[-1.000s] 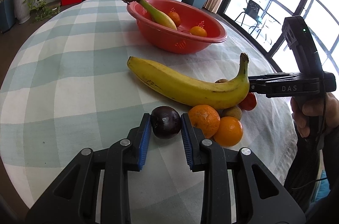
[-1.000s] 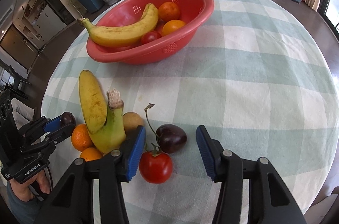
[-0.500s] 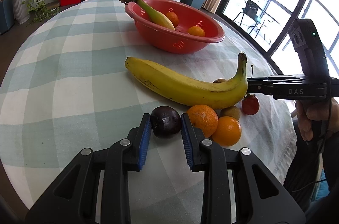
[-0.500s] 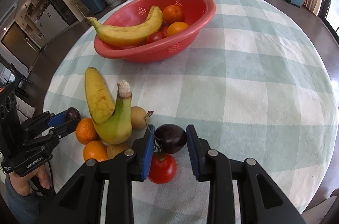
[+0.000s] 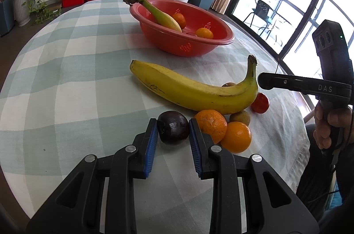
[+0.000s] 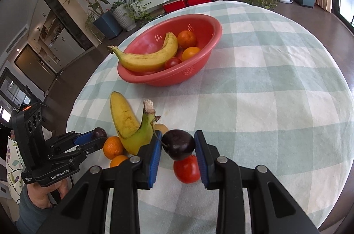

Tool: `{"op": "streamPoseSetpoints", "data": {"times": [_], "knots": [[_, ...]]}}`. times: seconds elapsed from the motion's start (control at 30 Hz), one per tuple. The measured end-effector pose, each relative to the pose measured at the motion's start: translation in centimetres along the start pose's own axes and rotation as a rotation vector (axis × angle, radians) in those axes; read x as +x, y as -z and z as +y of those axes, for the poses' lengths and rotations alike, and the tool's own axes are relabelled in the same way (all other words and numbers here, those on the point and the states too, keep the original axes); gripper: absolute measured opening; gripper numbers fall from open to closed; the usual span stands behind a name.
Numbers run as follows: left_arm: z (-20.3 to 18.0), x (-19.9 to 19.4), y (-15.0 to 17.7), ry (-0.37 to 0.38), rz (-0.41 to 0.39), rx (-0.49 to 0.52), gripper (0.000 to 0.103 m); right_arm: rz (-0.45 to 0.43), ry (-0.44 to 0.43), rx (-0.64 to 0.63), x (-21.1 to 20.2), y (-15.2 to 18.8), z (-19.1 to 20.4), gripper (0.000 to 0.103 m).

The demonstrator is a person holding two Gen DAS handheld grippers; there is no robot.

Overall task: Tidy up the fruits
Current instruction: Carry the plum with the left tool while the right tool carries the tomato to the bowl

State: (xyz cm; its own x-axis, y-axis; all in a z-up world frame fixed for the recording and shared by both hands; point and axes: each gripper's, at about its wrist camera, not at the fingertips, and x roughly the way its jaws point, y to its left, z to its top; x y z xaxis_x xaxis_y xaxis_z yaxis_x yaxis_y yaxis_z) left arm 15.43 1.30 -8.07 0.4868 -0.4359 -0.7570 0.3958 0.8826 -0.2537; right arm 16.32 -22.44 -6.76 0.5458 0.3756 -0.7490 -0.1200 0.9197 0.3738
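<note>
Left wrist view: the left gripper (image 5: pixel 173 131) is clamped on a dark purple round fruit (image 5: pixel 173 130) resting on the checked tablecloth (image 5: pixel 66 83), both blue pads pressed to its sides. Just right of it two oranges (image 5: pixel 223 131) are shown touching each other, with a small brownish fruit (image 5: pixel 240 117) and a tomato (image 5: pixel 260 103) beyond, and a long banana (image 5: pixel 194 90) lying across behind them. A red basket (image 5: pixel 183 43) is seen farther back, holding a second banana and two oranges.

Right wrist view: the right gripper (image 6: pixel 178 145) is closed on a dark plum with a stem (image 6: pixel 178 144), which appears raised above the tomato (image 6: pixel 187 169) on the cloth. The red basket (image 6: pixel 170 76) is shown beyond, containing a banana, two oranges and a tomato. At lower left the left gripper (image 6: pixel 99 134) is seen with its dark fruit, held in a person's hand (image 6: pixel 42 194).
</note>
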Motion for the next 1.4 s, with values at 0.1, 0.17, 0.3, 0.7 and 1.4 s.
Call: {"op": "streamPoseSetpoints", "data": {"times": [0.1,0.17,0.3,0.7,1.4], "knots": [[0.0,-0.3,-0.1,0.001,-0.011,-0.001,0.026,-0.008,0.008,0.005,-0.3,-0.1,-0.3,0.033],[0.0,-0.5,-0.1,0.003,-0.022,-0.003,0.026,-0.006,0.02,0.015,-0.3,-0.1,-0.7,0.033],[0.1,-1.0,-0.3,0.01,-0.037,-0.011,0.026,-0.018,0.029,0.044,-0.7,-0.2,-1.8,0.033],[-2.4,-2.7,-6.3,0.017,-0.102,0.068,0.026,-0.145,0.006,0.013,-3.7,-6.3,-1.7,0.033],[-6.8,8.2,-13.9,-0.034,0.017,0.261,0.026,-0.032,-0.006,-0.044,6.1,-14.6,-0.4,0.033]]}}
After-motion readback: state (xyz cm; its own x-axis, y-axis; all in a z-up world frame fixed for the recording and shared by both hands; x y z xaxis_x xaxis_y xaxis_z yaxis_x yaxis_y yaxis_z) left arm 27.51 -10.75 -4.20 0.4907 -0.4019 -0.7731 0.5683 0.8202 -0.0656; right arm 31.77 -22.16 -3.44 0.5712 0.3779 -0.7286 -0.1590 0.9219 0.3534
